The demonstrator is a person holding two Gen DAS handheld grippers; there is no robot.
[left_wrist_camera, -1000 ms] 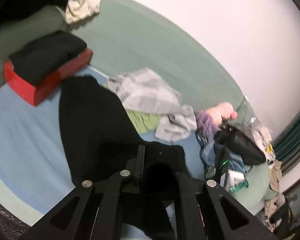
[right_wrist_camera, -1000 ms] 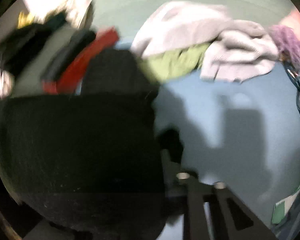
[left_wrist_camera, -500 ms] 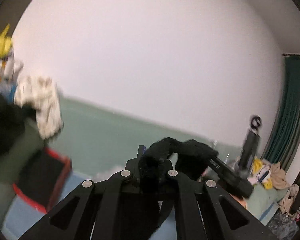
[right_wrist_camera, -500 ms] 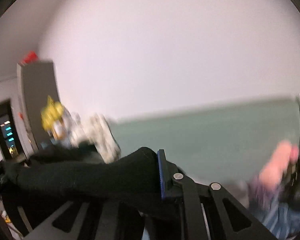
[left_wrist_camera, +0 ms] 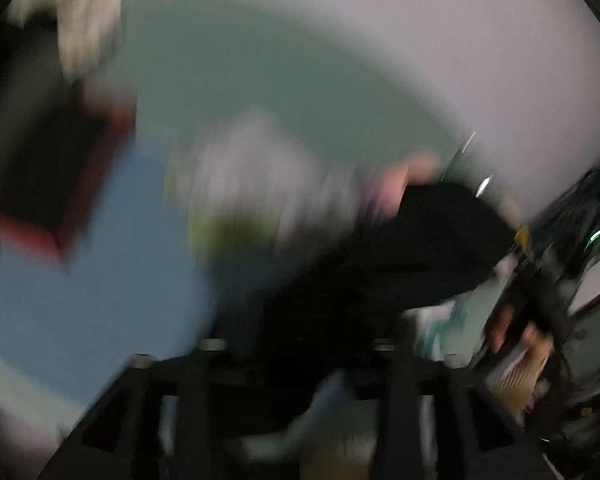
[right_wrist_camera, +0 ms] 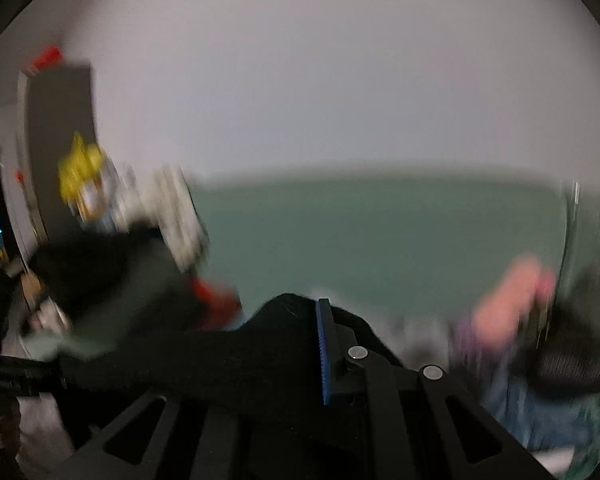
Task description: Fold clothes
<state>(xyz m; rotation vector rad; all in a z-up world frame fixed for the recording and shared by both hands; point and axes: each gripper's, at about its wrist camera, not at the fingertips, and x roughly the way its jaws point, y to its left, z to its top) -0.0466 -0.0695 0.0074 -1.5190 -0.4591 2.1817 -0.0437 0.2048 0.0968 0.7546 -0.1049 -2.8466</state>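
A black knit garment (right_wrist_camera: 220,360) is stretched between both grippers, its long axis running left to right. The right gripper (right_wrist_camera: 324,356) is clenched on one end, cloth bunched against its blue-edged finger. The blurred left wrist view shows the garment (left_wrist_camera: 420,248) trailing rightward from the left gripper (left_wrist_camera: 300,344), which seems to pinch it, above a blue bed sheet (left_wrist_camera: 80,288) and red-edged box (left_wrist_camera: 52,184); the right view shows mostly wall.
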